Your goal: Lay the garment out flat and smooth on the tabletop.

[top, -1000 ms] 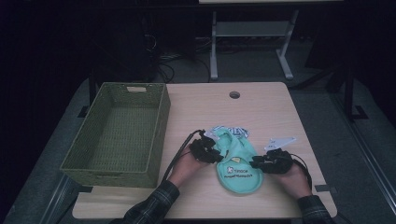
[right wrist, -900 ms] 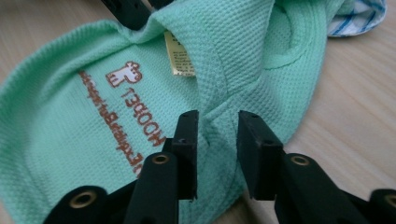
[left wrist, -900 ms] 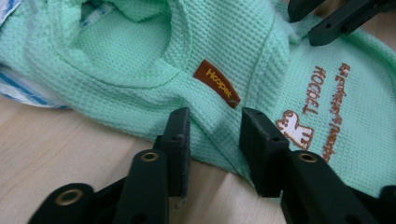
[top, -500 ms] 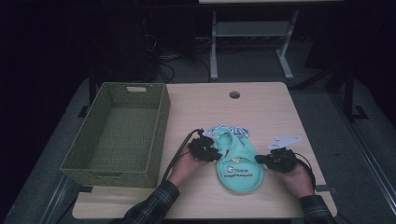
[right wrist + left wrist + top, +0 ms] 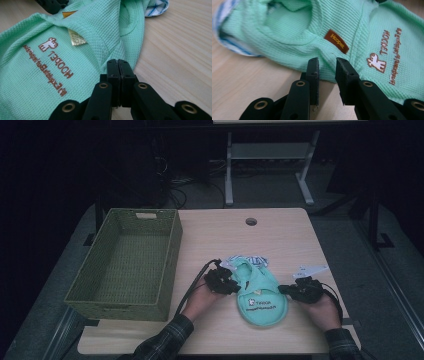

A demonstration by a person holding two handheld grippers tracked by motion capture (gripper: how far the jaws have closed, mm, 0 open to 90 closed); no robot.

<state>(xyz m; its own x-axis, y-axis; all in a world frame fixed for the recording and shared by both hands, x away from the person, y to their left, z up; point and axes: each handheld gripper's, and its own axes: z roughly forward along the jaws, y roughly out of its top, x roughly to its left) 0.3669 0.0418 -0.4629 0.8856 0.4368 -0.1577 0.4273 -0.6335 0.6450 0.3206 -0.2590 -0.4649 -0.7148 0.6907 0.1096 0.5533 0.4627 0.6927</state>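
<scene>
A small mint-green garment with a brown giraffe print lies flat on the wooden table. My left gripper is at its left side. In the left gripper view the jaws have just been closing; a gap still shows, and the garment's hem lies between the tips without being pressed. My right gripper is at the garment's right side. Its jaws stand together on the edge of the garment.
A green woven basket stands empty on the table's left half. A blue-striped white cloth peeks out from under the garment's far end. A round cable hole is near the table's far edge.
The right hand has shifted slightly at the garment's right edge. The left hand and the garment lie as before.
</scene>
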